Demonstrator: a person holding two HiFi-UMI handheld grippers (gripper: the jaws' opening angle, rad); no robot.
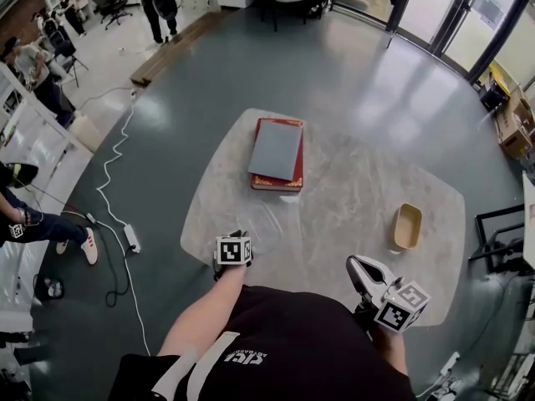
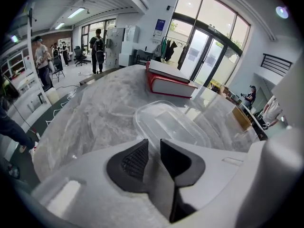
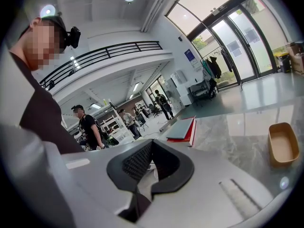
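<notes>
Just ahead of the left gripper (image 2: 153, 152), a clear plastic container (image 2: 173, 127) lies open-side up on the marbled table (image 1: 351, 182), near the person's edge of it and well short of the books. The left gripper view looks straight along the container's length. The jaws are parted by only a slim gap, with nothing between them and no contact with the rim. By my reading this is the approach, with no grasp made yet. Taking the near rim would call for a wider gap, a short advance, and one pad going inside the thin wall and the other outside. The plastic looks light and slippery, so it could skate away from a nudge.

Farther off, a red book (image 1: 288, 178) lies with a grey one (image 1: 276, 149) stacked on it. A shallow tan tray (image 1: 407, 226) lies off to the right, well apart from both. The right gripper (image 1: 361, 267) hangs by the table's near edge, clenched on nothing and touching nothing. Cables and a power strip (image 1: 131, 238) trail across the floor on the left.
</notes>
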